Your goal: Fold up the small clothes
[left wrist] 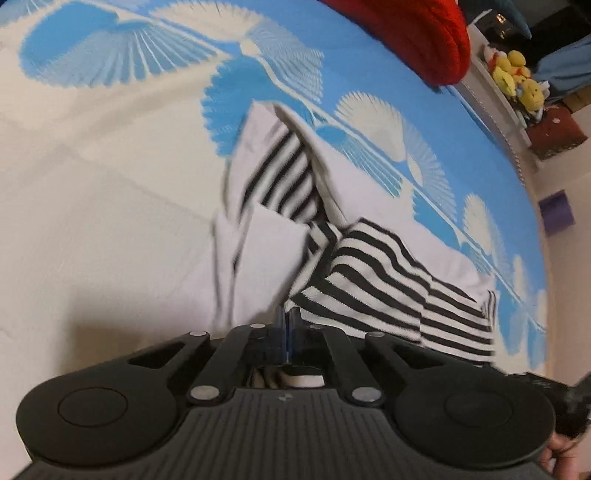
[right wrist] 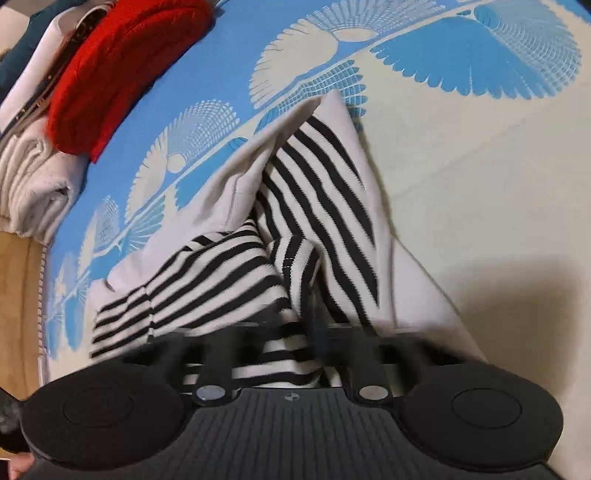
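Note:
A small garment (left wrist: pixel 273 229) in white fabric with black-and-white striped parts lies bunched on a bed sheet (left wrist: pixel 92 177) printed with blue and cream fans. My left gripper (left wrist: pixel 287 321) is shut on the garment's near edge, with the striped cloth pinched between its fingers. In the right wrist view the same garment (right wrist: pixel 303 206) stretches away from me. My right gripper (right wrist: pixel 295 332) is blurred and striped cloth covers its fingers, so its hold is unclear. Cloth runs back between its linkages.
A red knitted item (left wrist: pixel 417 33) lies at the sheet's far edge, also in the right wrist view (right wrist: pixel 122 62), beside folded white cloth (right wrist: pixel 33 184). Yellow plush toys (left wrist: pixel 517 74) sit on a shelf past the bed. The other gripper (left wrist: pixel 561 402) shows at lower right.

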Tool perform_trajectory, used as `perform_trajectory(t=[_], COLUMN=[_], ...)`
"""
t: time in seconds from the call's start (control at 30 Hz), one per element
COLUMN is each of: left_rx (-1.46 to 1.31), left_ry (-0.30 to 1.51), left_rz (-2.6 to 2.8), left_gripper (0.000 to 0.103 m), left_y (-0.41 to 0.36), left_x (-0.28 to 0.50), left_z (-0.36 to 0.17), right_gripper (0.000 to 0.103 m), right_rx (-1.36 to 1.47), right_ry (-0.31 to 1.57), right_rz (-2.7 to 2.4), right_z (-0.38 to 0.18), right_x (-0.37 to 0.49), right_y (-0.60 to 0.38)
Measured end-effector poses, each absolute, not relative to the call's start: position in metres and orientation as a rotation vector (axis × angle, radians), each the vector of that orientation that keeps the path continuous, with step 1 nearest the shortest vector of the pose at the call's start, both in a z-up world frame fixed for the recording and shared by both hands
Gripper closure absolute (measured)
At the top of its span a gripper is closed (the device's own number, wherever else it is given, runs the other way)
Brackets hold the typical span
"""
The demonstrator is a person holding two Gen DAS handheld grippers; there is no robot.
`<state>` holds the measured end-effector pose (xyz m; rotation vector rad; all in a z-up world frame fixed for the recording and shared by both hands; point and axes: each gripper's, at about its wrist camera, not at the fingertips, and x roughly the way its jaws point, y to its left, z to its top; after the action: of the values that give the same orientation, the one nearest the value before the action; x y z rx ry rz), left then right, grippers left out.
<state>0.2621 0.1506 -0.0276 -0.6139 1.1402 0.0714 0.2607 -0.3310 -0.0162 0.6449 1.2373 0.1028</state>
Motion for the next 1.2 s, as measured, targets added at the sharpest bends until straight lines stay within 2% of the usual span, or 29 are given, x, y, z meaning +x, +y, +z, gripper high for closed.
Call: perform_trajectory(t=[0.07,0.23,0.27,0.3,0.37,0.43,0.5,0.6,0.63,0.67,0.7,0.83,1.07,1.2], left_rx=[-0.577,-0.495,-0.445,-0.412,-0.407,-0.447,-0.478,-0.454,-0.451,-0.477,-0.479,-0.457,-0.421,-0.364], left_ry=[1.126,1.239,1.203,1.146,1.022,0.988,1.052,1.289,1.31,1.297,1.274,1.127,0.978,0.948], left_rz=[0.096,0.106,0.123,0.132,0.075,-0.011,-0.033,0.049,0.073,0.07,0.063,0.035,0.005,-0.036], left_gripper=[0.103,0.1,0.1,0.099,0.099,0.099,0.099,0.099,0.101,0.101,0.101,0.1,0.1,0.099], left_y=[0.15,0.139,0.136,0.133,0.128,0.122,0.12,0.121,0.123,0.125,0.125,0.126,0.139,0.146], left_x=[0.262,0.264,0.263,0.262,0.259,0.259,0.261,0.269,0.267,0.267,0.267,0.26,0.2,0.134], left_z=[-0.023,-0.035,-0.025,-0.013,0.009,0.014,-0.001,-0.042,-0.046,-0.041,-0.032,0.015,0.097,0.122], right_gripper=[0.1,0.096,0.092,0.083,0.082,0.081,0.082,0.081,0.082,0.086,0.086,0.079,0.077,0.066], right_rx=[0.6,0.514,0.486,0.459,0.439,0.414,0.437,0.443,0.421,0.423,0.42,0.327,0.39,0.418], right_ry=[1.187,1.306,1.293,1.258,1.134,1.05,1.062,1.297,1.344,1.334,1.325,1.138,0.887,0.845], right_rz=[0.129,0.051,0.044,0.042,0.061,0.127,0.199,0.169,0.119,0.112,0.113,0.111,0.08,0.099], right_z=[-0.003,-0.029,-0.024,-0.016,0.008,0.023,0.019,-0.021,-0.033,-0.031,-0.025,0.027,0.109,0.134], right_x=[0.262,0.263,0.264,0.265,0.262,0.26,0.264,0.267,0.265,0.264,0.265,0.263,0.21,0.146], right_y=[-0.329,-0.325,-0.324,-0.322,-0.321,-0.315,-0.309,-0.302,-0.304,-0.306,-0.306,-0.311,-0.344,-0.363])
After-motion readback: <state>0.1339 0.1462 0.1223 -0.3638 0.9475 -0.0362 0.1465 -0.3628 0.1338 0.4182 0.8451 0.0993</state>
